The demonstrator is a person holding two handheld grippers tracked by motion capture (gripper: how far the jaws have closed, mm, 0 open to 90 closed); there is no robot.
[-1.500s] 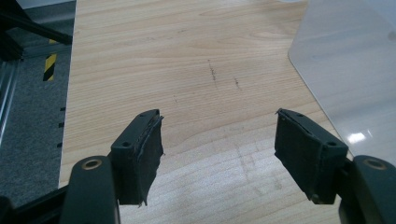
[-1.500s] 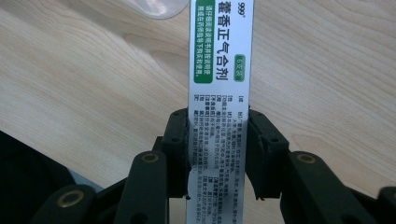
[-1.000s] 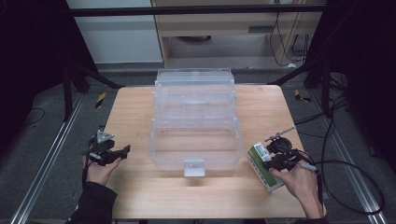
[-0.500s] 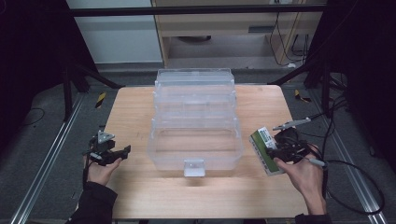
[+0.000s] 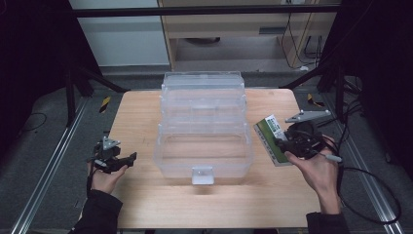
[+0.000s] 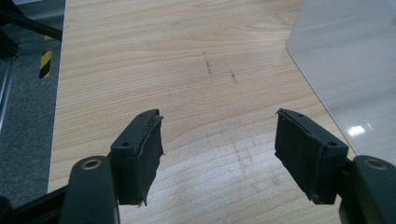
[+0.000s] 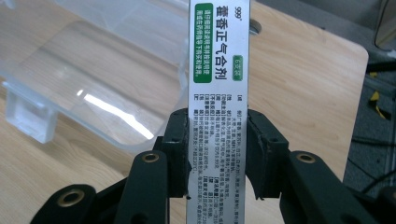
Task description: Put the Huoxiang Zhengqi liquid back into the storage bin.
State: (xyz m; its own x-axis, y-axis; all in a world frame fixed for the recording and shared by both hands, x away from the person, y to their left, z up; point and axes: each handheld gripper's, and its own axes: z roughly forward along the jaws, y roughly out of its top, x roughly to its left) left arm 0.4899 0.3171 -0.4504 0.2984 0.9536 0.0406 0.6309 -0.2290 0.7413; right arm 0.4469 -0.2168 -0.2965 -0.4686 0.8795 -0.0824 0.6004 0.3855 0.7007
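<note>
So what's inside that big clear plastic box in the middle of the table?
Nothing that I can make out: the clear plastic tiered box looks empty, with the wooden table showing through its front tray. Glare blurs the upper tiers. The green-and-white medicine carton remains outside, clamped in the right gripper.

Counter [image 5: 146,112]: light wood, centre of frame.
Floor [image 5: 44,146]: grey, along left and right edges.
Yellow-black tape [image 5: 104,104]: left of centre, just off the counter corner.
Cabinet [image 5: 219,29]: pale wood, top centre.
Rail [image 5: 48,165]: metal, lower left.
</note>
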